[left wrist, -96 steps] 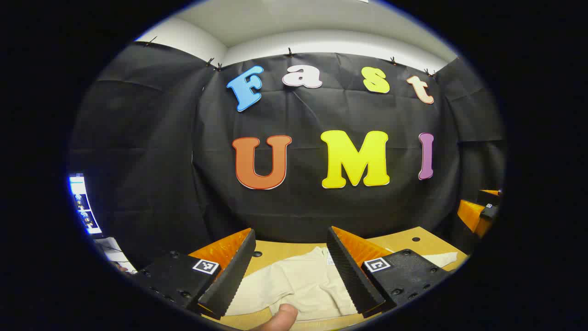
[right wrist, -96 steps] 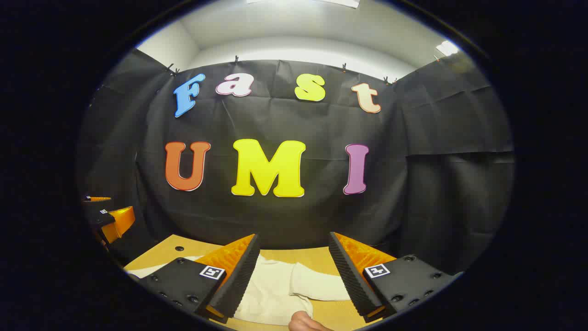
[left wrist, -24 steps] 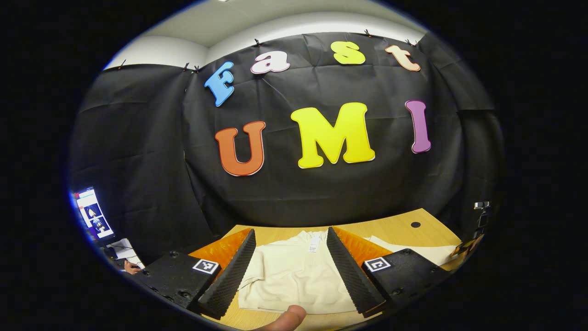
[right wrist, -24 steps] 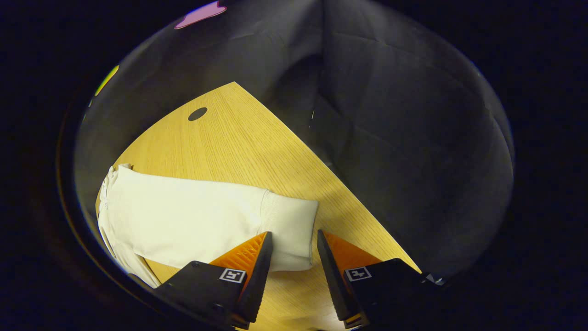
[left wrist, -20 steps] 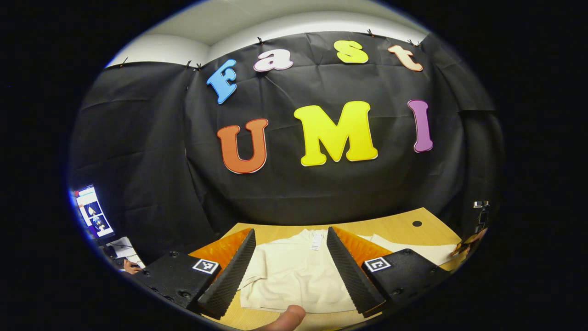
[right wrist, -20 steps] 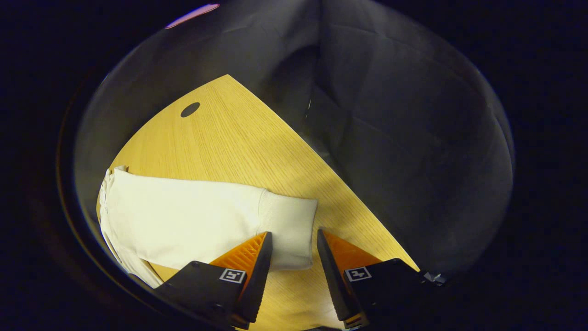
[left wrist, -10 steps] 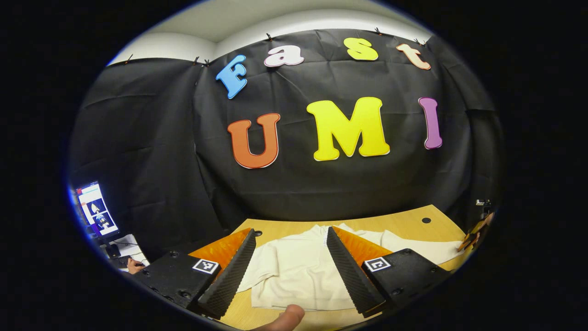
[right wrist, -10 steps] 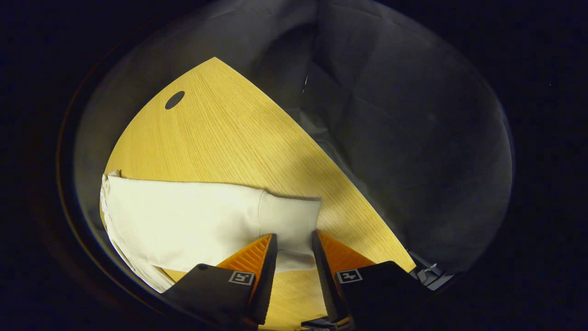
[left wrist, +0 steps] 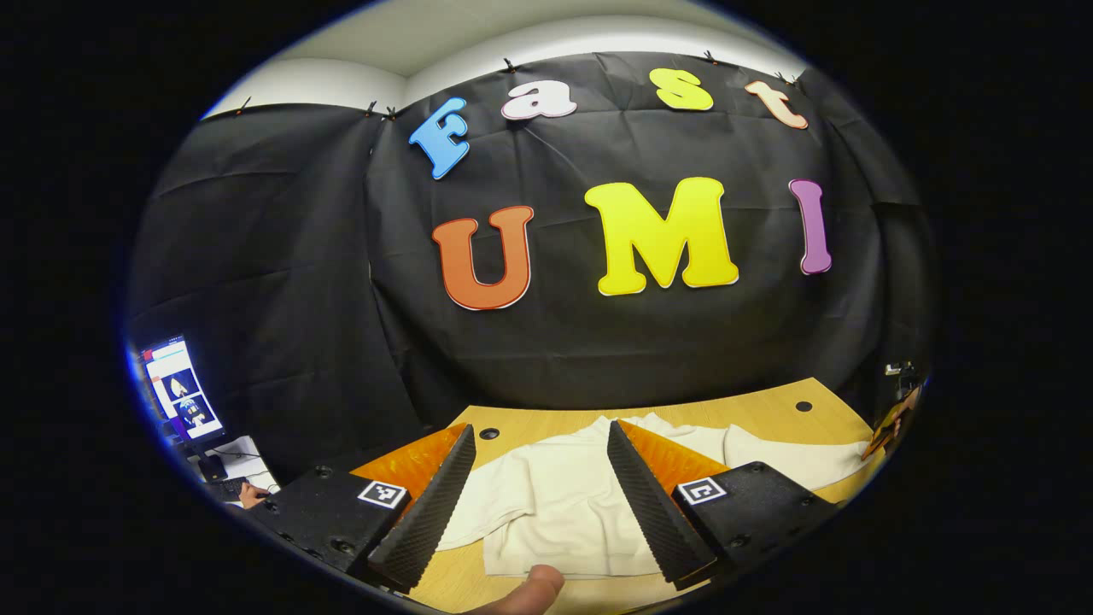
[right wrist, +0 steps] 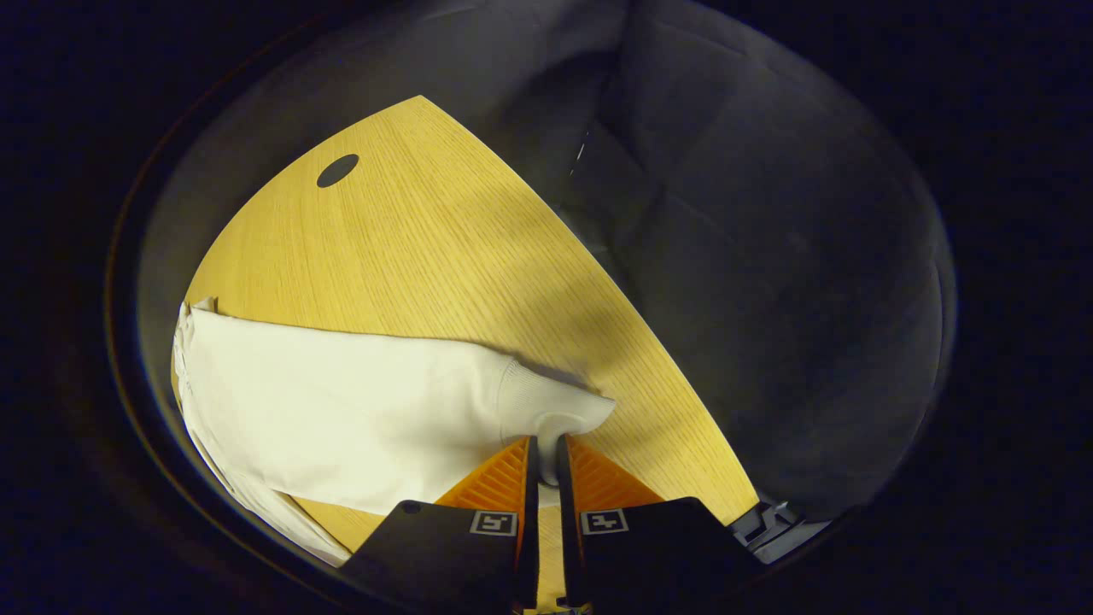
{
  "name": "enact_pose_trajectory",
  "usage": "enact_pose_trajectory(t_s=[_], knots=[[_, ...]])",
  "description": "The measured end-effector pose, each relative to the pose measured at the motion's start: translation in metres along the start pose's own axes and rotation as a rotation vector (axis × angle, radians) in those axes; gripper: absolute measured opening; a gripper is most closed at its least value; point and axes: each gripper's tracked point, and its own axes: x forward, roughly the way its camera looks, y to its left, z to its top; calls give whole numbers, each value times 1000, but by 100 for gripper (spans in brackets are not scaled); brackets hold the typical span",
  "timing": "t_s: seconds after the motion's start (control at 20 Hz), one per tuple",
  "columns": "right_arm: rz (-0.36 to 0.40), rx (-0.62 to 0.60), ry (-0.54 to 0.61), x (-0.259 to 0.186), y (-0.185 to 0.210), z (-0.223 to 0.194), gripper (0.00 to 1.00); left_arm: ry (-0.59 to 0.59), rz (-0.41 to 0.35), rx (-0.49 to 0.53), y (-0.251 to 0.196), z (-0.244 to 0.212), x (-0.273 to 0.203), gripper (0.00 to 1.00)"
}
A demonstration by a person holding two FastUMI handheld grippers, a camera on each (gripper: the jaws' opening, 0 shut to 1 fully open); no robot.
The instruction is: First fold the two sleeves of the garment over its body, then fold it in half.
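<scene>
Cream cuff is pinched between the near-closed fingers of the right hand-held gripper, bunching the cloth where it is gripped. Its sleeve runs out flat across the wooden bench. Left hand-held gripper hovers wide open, holding nothing, above the garment, which lies spread on the bench. Risk: only a thin edge of cuff is held, so a quick lift could slip it free or drag the body askew.
</scene>
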Motion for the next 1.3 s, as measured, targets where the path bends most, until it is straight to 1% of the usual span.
enact_pose_trajectory(t_s=[0.05,0.2,0.25,0.4,0.5,0.6,0.75,0.85,0.9,1.0,1.15,1.3], knots=[[2,5,-12,-3,2,1,2,-2,1,4,4,-2,1,99],[20,15,-30,-25,9,1,0,2,-7,-10,16,-5,8,99],[33,26,-37,-37,13,1,1,1,-11,-19,21,-6,9,99],[90,31,-63,-77,41,6,1,-24,-25,-47,36,-7,16,99],[132,-14,-96,-105,65,6,1,-51,-63,-81,38,-5,17,99],[142,-86,-141,-132,90,9,1,-59,-102,-93,41,-9,21,99],[169,-180,-214,-172,137,12,1,-52,-151,-112,47,-20,22,99],[203,-253,-240,-197,177,7,1,-47,-168,-122,52,-25,23,99],[219,-282,-254,-208,199,4,3,-46,-172,-127,55,-28,24,99],[249,-348,-290,-231,243,0,1,-38,-180,-133,64,-35,26,99],[288,-455,-317,-258,309,-18,1,-28,-179,-133,78,-45,28,99],[319,-583,-361,-274,375,-38,1,-17,-156,-141,97,-55,34,99]])
